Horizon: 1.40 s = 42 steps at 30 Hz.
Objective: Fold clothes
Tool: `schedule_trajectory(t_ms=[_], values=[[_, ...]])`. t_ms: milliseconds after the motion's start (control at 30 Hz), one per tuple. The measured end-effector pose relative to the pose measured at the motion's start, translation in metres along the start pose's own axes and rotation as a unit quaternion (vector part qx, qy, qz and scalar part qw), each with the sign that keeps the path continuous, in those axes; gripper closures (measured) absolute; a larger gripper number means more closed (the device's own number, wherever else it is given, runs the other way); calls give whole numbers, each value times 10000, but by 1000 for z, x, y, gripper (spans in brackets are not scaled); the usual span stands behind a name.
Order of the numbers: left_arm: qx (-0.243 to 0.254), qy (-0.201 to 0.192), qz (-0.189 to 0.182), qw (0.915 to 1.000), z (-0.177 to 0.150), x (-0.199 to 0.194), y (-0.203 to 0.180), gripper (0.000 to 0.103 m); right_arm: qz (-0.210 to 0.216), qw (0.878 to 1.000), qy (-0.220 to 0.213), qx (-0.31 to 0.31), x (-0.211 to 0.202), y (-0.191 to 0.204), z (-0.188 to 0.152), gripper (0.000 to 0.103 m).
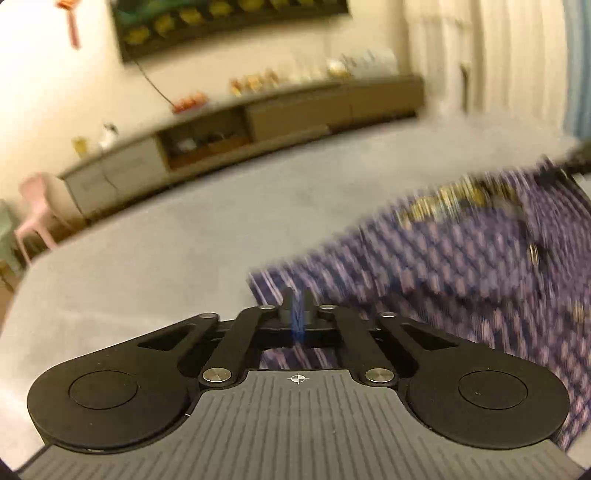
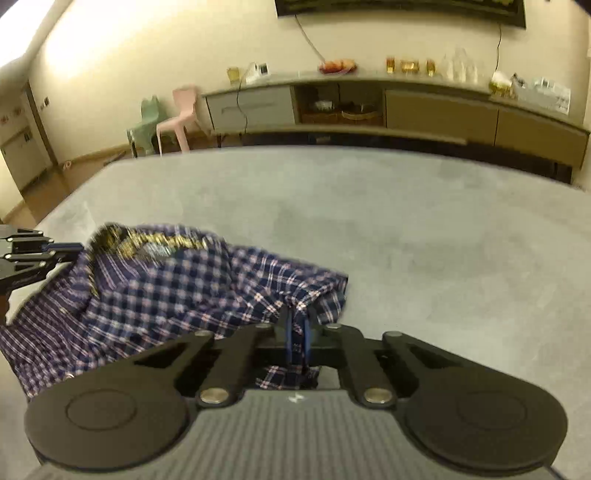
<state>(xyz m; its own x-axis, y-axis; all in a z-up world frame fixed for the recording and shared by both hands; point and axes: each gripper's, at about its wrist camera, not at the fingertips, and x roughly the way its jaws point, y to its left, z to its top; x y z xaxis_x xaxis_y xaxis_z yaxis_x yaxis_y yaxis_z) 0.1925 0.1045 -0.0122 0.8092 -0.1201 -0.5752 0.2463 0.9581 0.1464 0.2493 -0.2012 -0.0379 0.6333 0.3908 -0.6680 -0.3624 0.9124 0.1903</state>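
A navy, white and pink plaid shirt (image 2: 155, 295) with a gold-patterned collar lies partly lifted over a grey table (image 2: 406, 229). My right gripper (image 2: 297, 325) is shut on a fold of the shirt at its right end. My left gripper (image 1: 298, 306) is shut on the shirt's edge; the shirt (image 1: 461, 266) spreads to its right, blurred by motion. The left gripper (image 2: 70, 247) also shows at the left edge of the right wrist view, holding the shirt near the collar.
A long low sideboard (image 2: 406, 107) with glasses and dishes stands along the far wall under a dark framed screen (image 2: 399, 7). A pink chair (image 2: 177, 114) and a green chair (image 2: 144, 122) stand beyond the table's far left corner.
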Motion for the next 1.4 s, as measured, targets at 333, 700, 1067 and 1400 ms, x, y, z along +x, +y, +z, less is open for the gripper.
schedule_trajectory(t_ms=[333, 700, 1067, 1400], values=[[-350, -10, 84, 9994, 8, 14, 11, 103, -1154, 9929, 162, 230, 3, -11, -18, 56], [825, 272, -1324, 9874, -8, -8, -98, 83, -375, 9960, 359, -722, -36, 47, -67, 65], [922, 606, -2018, 9732, -20, -50, -105, 64, 109, 9908, -21, -1349, -76, 81, -92, 59], [585, 741, -1081, 9896, -34, -20, -123, 56, -729, 9895, 388, -1187, -15, 57, -87, 50]])
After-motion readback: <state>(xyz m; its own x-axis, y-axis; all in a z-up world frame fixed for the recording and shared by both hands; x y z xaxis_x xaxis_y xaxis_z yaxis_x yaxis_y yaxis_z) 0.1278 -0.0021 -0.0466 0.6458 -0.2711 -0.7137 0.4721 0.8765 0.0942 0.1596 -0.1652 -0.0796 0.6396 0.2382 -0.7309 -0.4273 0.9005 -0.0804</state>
